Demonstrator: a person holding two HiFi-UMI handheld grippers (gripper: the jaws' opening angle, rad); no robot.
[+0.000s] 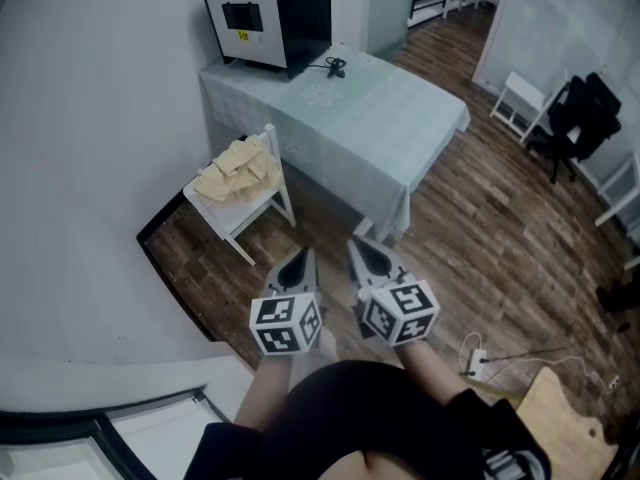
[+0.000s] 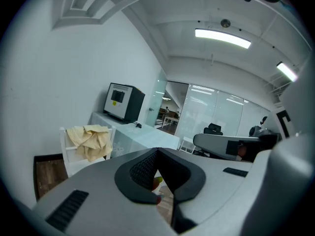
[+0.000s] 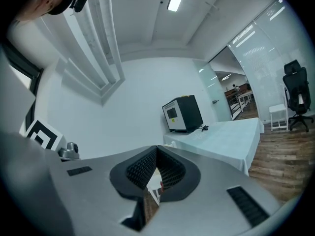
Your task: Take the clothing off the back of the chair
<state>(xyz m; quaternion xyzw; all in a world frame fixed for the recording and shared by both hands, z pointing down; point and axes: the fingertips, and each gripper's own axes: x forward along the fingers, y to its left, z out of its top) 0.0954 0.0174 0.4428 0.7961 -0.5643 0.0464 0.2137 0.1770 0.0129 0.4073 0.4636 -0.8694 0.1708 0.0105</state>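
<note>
The clothing point(image 1: 238, 171), a pale yellow crumpled garment, is being carried by the white chair point(image 1: 243, 230). It is draped over the top rail of the back and hanging down toward the seat. The chair is standing at the left of the scene, just beside the left edge of a table point(image 1: 400, 108) that is covered by a pale cloth, with a black box point(image 1: 270, 13) at the table's far end. Both grippers are being held side by side in the near part of the scene, well apart from the chair. The left gripper point(image 1: 298, 260) is being kept with its jaws pressed together on nothing, and the right gripper point(image 1: 366, 256) is likewise being kept closed and empty (in each gripper's own view the ridged pads are meeting at the tip). The garment is being judged soft, light and limp: it is likely to sag and trail once lifted, and a loose fold could be snagged on the rail's corner posts. A thick bunched fold on top of the rail is being judged the best hold, taken after the jaws are opened and lifted upward before being drawn away, since so slight a chair could be dragged or tipped.
</note>
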